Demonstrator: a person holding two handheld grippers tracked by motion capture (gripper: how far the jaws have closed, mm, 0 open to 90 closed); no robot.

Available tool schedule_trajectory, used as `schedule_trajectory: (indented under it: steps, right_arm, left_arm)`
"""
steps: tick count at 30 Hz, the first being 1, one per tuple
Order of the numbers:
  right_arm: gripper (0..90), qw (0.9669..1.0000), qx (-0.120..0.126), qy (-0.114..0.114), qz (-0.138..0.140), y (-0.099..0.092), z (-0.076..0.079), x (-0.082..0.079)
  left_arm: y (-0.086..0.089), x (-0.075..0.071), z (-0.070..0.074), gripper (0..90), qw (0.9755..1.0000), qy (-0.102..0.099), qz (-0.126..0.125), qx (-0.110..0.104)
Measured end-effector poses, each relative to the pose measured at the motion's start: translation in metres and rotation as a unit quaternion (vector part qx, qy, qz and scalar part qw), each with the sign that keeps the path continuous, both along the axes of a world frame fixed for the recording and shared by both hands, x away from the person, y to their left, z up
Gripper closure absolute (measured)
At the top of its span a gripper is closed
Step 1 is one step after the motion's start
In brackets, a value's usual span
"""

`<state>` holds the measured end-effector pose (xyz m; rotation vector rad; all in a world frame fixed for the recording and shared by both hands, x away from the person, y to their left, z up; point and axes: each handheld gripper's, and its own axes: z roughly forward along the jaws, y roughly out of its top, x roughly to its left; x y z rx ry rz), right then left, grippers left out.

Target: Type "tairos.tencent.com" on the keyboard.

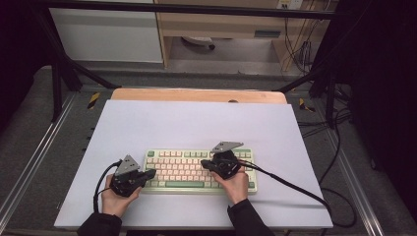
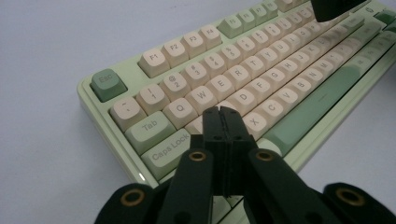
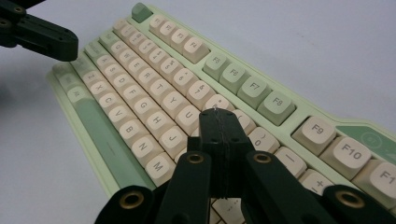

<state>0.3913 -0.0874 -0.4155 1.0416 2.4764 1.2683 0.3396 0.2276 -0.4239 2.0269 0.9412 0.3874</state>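
A pale green keyboard (image 1: 199,169) with cream and green keys lies on the white table near its front edge. My left gripper (image 1: 151,173) is shut with nothing in it, its tip over the keyboard's left end. In the left gripper view that gripper (image 2: 223,111) hovers by the A and S keys, above the keyboard (image 2: 243,79). My right gripper (image 1: 205,164) is also shut and empty, over the right-middle keys. In the right gripper view it (image 3: 219,113) points at the keys around I and 9 on the keyboard (image 3: 140,107). Whether either tip touches a key is unclear.
The white tabletop (image 1: 196,125) stretches well beyond the keyboard, with a wooden strip (image 1: 196,95) at its far edge. Black cables (image 1: 295,187) trail off to the right and from the left gripper. The other gripper's jaw (image 3: 42,35) shows at the upper left of the right gripper view.
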Motion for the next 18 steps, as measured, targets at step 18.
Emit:
schedule_trajectory:
  steps: [18]
  right_arm:
    - [90.0,0.9998,-0.015,0.008,-0.004,0.005,-0.011,0.005]
  left_arm:
    - [-0.001,0.0,-0.001,90.0,1.0,0.0,-0.002,0.002]
